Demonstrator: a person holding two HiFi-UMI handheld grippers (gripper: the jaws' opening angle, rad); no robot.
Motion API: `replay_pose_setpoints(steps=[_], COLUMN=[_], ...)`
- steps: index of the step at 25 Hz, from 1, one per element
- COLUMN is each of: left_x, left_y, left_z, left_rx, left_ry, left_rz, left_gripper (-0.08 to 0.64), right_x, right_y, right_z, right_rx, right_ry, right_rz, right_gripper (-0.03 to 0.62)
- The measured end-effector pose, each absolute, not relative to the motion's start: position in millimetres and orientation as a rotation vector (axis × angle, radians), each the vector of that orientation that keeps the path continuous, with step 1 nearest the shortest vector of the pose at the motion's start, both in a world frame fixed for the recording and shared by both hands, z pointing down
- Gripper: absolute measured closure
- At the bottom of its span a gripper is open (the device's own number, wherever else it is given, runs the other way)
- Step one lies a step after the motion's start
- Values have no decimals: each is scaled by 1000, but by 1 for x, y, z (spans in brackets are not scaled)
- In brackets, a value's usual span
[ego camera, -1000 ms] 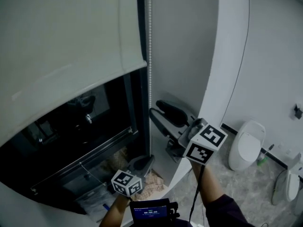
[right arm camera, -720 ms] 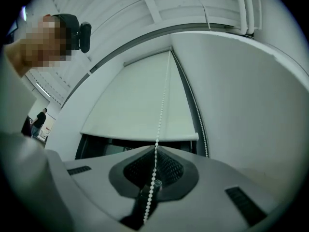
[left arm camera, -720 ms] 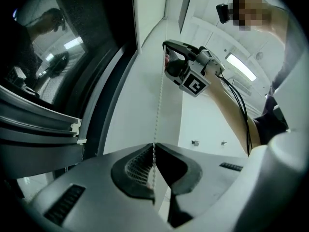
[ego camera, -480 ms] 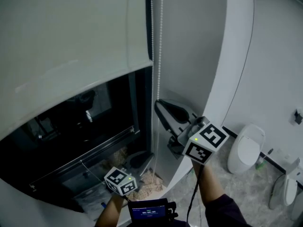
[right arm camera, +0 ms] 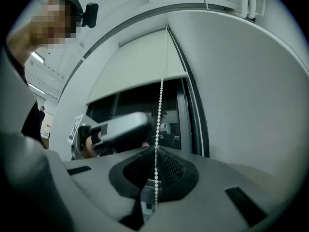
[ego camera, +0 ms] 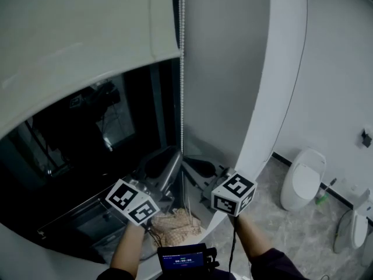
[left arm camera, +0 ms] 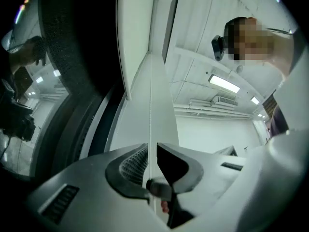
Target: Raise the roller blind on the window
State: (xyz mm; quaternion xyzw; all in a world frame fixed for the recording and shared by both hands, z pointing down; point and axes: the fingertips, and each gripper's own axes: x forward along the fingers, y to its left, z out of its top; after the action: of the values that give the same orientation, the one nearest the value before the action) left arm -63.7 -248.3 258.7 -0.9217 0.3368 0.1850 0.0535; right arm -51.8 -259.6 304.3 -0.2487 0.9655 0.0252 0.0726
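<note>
**Right gripper clamped on the chain**

My right gripper [right arm camera: 155,151] has just been closing and now pinches the white beaded pull chain [right arm camera: 161,95]. Above it to the left hangs the off-white fabric roller blind [ego camera: 76,39]. My left gripper [left arm camera: 152,149] alongside stands slightly parted, with the chain running through the gap.

- Two grippers up here: left gripper [ego camera: 158,167], right gripper [ego camera: 197,169].
- Two marker cubes [ego camera: 132,200], one on each gripper.
- One roller blind [ego camera: 81,34], one window [ego camera: 76,133].
- One bead chain [ego camera: 182,69].
- One toilet [ego camera: 302,178], plus one white fixture [ego camera: 359,226] cut by the right edge.
- One small screen [ego camera: 184,260].
</note>
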Motion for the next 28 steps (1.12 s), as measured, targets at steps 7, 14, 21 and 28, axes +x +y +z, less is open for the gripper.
replay_pose_setpoints(steps=[7, 14, 21, 28], left_x=[-61, -58, -52, -51], left_y=[-257, -253, -248, -253], left_z=[273, 271, 265, 280], left_rx=[-2770, -2754, -2761, -2770], left_ry=[1120, 1095, 1049, 1096], left_rz=[491, 481, 487, 424], left_gripper=[548, 546, 545, 546], right_x=[-54, -49, -50, -61], right_y=[-251, -248, -243, -237], right_z=[344, 343, 342, 378], right_rx=[-717, -716, -694, -684], right_ry=[2904, 2871, 2861, 2904], right_rz=[-63, -72, -81, -157], right_gripper=[575, 575, 575, 575])
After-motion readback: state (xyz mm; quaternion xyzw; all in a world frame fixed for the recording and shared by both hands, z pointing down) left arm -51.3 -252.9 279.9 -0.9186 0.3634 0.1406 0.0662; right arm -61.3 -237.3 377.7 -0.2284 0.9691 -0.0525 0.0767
